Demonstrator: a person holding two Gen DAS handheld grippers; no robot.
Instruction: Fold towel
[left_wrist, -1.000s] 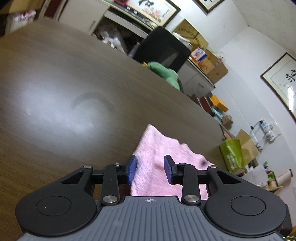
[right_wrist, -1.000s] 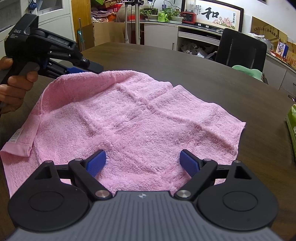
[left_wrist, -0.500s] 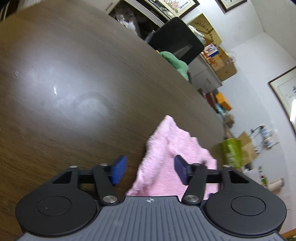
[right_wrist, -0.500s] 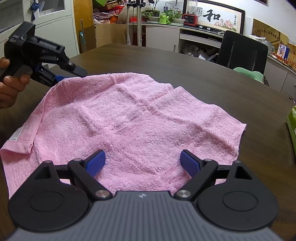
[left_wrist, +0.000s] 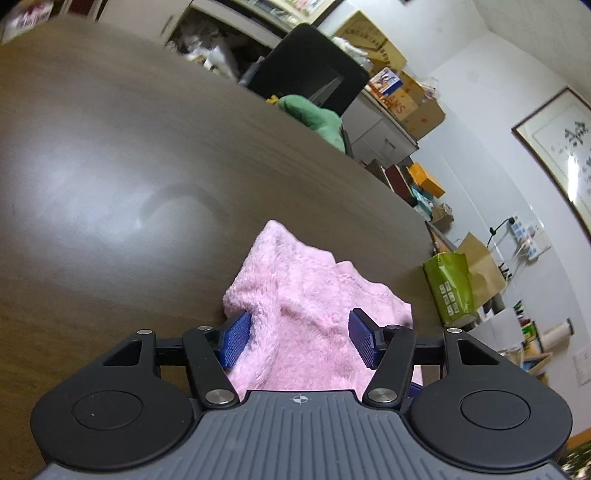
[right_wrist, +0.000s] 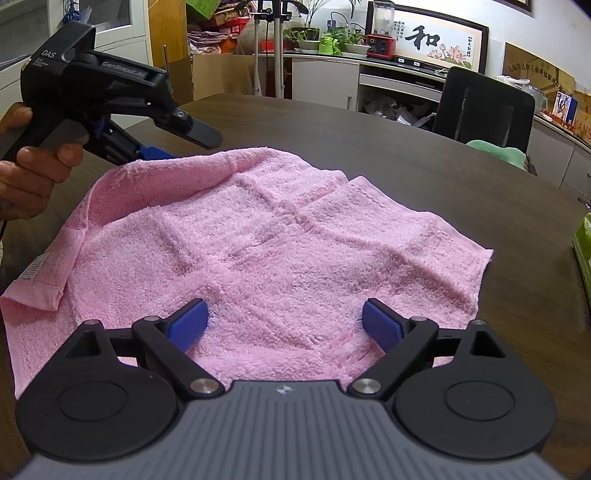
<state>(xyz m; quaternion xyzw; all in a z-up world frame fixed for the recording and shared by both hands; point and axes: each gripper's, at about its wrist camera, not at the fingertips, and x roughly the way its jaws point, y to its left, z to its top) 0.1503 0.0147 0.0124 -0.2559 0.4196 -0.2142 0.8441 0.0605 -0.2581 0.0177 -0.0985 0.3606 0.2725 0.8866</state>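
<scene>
Pink towel (right_wrist: 280, 251) lay spread, creased and rumpled, on the dark wood-grain tabletop (right_wrist: 461, 173), its label at the near left edge. Right claw (right_wrist: 284, 325) hung low over the towel's near edge, jaws spread wide, blue pads (right_wrist: 186, 325) clear of the pile, nothing pinched. Left claw (left_wrist: 299, 338) sat at the towel's far left corner; seen from the right wrist camera, it was held in a person's hand (right_wrist: 33, 166) with its tip at the raised fold there. Its jaws had just been opening: they stood apart, with a bunched ridge of towel (left_wrist: 306, 310) between them; the left pad (left_wrist: 236, 338) was touching or nearly touching the cloth, the right pad was clear, so no pinch. Beyond the tabletop stood a black office chair (right_wrist: 480, 107) with a green cushion (right_wrist: 498, 153) beside it. A green bag (left_wrist: 448, 288) stood past the tabletop's far edge in the left wrist view.
</scene>
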